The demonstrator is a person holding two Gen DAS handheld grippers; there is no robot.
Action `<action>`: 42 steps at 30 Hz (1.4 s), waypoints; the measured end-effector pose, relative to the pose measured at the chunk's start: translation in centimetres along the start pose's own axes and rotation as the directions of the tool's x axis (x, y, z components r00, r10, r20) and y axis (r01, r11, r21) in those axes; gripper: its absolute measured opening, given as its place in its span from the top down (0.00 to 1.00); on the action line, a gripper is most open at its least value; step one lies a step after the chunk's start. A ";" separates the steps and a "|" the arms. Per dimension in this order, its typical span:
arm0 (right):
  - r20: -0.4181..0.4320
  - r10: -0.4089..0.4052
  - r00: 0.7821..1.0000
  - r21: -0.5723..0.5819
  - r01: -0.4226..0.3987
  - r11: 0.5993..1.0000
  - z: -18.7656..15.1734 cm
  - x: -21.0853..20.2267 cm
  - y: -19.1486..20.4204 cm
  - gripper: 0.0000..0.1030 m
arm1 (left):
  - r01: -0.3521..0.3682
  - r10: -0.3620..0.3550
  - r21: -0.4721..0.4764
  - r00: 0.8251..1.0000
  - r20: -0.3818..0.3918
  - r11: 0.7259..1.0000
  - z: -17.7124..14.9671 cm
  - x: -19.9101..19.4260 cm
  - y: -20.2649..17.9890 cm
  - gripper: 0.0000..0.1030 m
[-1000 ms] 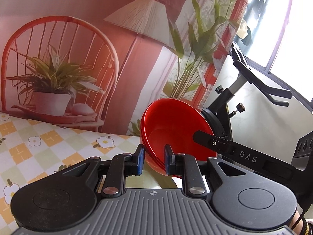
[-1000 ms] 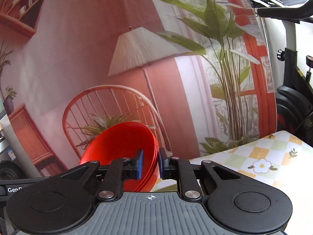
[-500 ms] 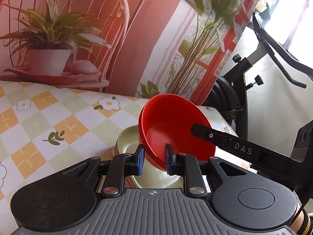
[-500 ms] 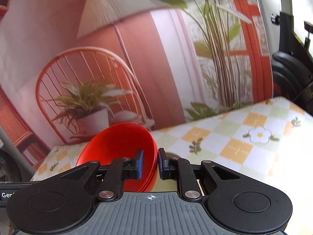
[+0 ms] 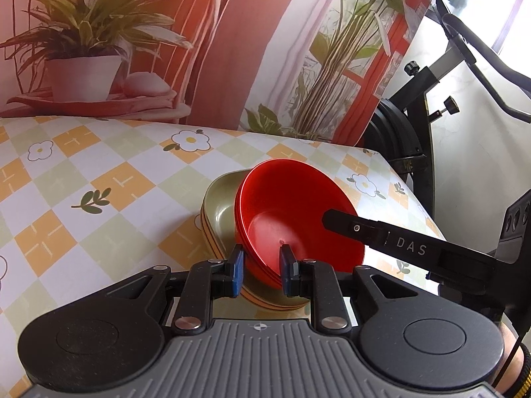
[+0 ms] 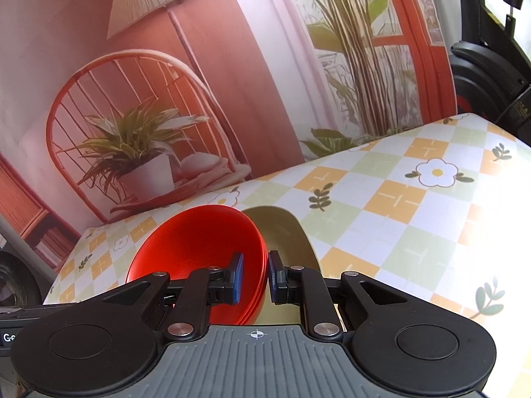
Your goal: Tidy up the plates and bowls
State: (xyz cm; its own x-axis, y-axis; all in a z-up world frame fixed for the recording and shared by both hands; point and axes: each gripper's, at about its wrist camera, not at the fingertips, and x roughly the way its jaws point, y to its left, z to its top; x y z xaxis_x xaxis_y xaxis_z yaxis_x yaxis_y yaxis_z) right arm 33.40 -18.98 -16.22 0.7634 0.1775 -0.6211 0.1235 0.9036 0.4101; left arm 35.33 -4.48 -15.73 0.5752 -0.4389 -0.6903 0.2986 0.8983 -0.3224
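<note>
A stack of red bowls (image 5: 292, 219) is held from both sides, tilted, just above a stack of olive-green and orange plates (image 5: 219, 214) on the table. My left gripper (image 5: 260, 273) is shut on the bowls' near rim. My right gripper (image 6: 254, 277) is shut on the opposite rim of the red bowls (image 6: 199, 248), with the olive plate (image 6: 285, 235) showing behind them. The right gripper's black body crosses the left wrist view at the right. I cannot tell whether the bowls touch the plates.
The table wears a checked cloth (image 5: 99, 179) with flowers and leaves. A printed backdrop (image 6: 186, 66) of a chair, plant and lamp stands behind it. An exercise bike (image 5: 431, 76) stands off the table's right end, past the table edge (image 5: 411, 195).
Both grippers have carried the red bowls downward, from up against the backdrop to just over the plate stack on the table. Both grips stayed shut.
</note>
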 end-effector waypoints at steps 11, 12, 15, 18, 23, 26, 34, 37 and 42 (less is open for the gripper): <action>-0.016 -0.014 1.000 0.006 0.014 1.000 -0.6 0.4 -0.2 0.84 | -0.016 0.017 0.020 1.000 -0.019 1.000 -0.6 0.7 -0.2 0.77; -0.017 -0.014 1.000 0.006 0.014 1.000 -0.6 0.4 -0.2 0.84 | -0.016 0.016 0.019 1.000 -0.019 1.000 -0.6 0.7 -0.1 0.77; -0.018 -0.016 1.000 0.003 0.016 1.000 -0.6 0.5 -0.2 0.83 | -0.017 0.017 0.020 1.000 -0.018 1.000 -0.6 0.7 -0.1 0.77; -0.014 -0.030 0.999 -0.007 0.030 1.000 -0.5 0.3 0.0 0.77 | -0.034 0.034 0.028 0.999 -0.008 0.999 -0.5 0.5 -0.3 0.75; 0.006 -0.053 0.999 -0.033 0.053 0.998 0.0 -0.6 0.6 0.71 | -0.069 0.068 0.058 0.998 0.017 0.996 -0.5 -0.7 -0.7 0.69; 0.019 -0.080 0.997 -0.082 0.081 0.993 0.2 -1.6 1.4 0.66 | -0.093 0.089 0.070 0.995 0.047 0.993 -0.3 -1.9 -0.9 0.59; 0.084 -0.096 0.992 -0.201 0.111 0.973 0.5 -5.7 4.0 0.47 | -0.144 0.134 0.072 0.983 0.129 0.987 -0.2 -6.2 -1.5 0.46; 0.103 -0.094 0.990 -0.214 0.114 0.970 0.6 -7.4 4.8 0.43 | -0.169 0.155 0.080 0.975 0.161 0.982 -0.3 -8.2 -1.9 0.42; 0.145 -0.071 0.987 -0.210 0.101 0.973 0.6 -10.9 5.9 0.20 | -0.206 0.182 0.085 0.955 0.233 0.975 -0.5 -12.0 -2.7 0.30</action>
State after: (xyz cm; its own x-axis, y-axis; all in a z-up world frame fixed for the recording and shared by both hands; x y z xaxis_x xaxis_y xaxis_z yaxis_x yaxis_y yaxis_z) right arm 26.15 -15.87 -6.63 0.8366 0.0547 -0.5451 0.0639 0.9785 0.1963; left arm 27.23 -1.58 -6.88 0.7811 -0.2611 -0.5672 0.2375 0.9643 -0.1169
